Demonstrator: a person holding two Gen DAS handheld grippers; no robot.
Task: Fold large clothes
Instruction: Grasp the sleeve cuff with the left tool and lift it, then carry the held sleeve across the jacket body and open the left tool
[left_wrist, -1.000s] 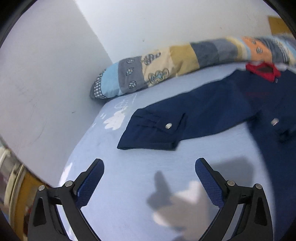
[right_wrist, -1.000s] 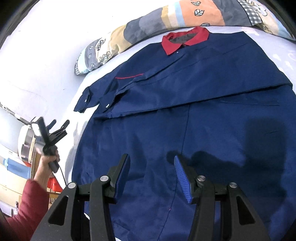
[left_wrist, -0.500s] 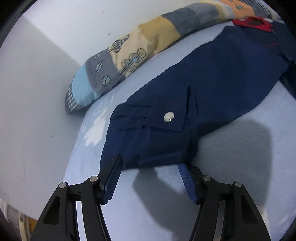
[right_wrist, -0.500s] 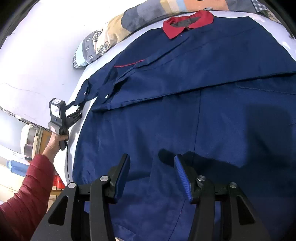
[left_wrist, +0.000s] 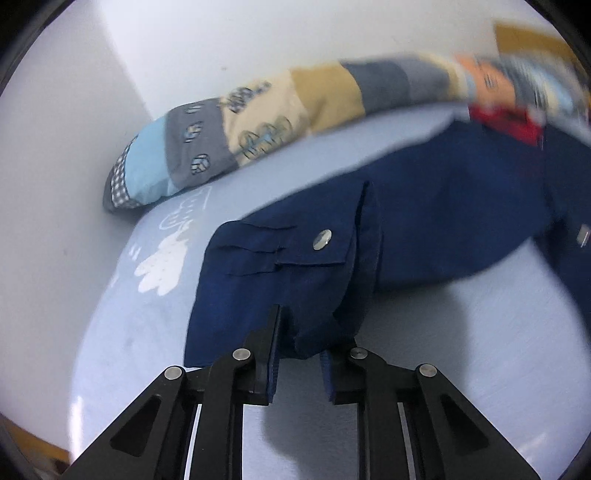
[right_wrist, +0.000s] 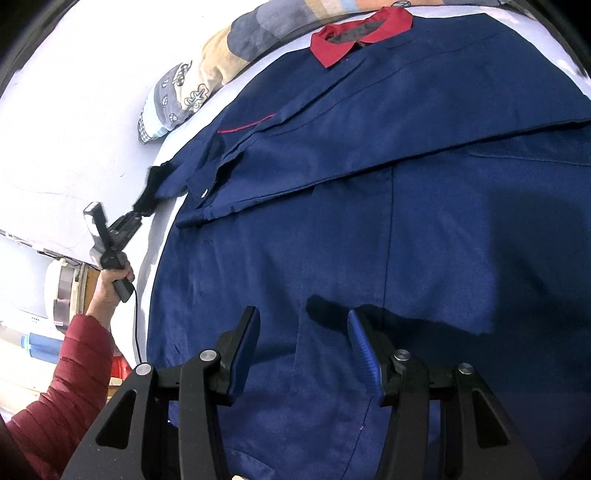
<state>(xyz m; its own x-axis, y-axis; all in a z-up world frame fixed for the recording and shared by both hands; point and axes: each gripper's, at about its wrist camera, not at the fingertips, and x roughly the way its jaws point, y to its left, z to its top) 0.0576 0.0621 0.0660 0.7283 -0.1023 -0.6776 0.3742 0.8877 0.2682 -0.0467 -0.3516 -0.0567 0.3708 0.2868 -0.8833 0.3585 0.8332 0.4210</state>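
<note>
A large navy work jacket with a red collar lies spread flat on a pale blue bed. Its left sleeve stretches toward the bed's edge and ends in a cuff with a silver snap. My left gripper is shut on the cuff's hem, which bunches between the fingers. The right wrist view shows that same left gripper at the sleeve end, held by a hand in a red sleeve. My right gripper hovers open over the jacket's lower body, holding nothing.
A patchwork bolster pillow lies along the white wall at the head of the bed. The blue bedsheet has white cloud prints. Beyond the bed's left edge stand a white appliance and other clutter.
My left gripper moved up to the cuff and went from open to shut on its hem. The right gripper drifted slightly over the jacket and stays open.
</note>
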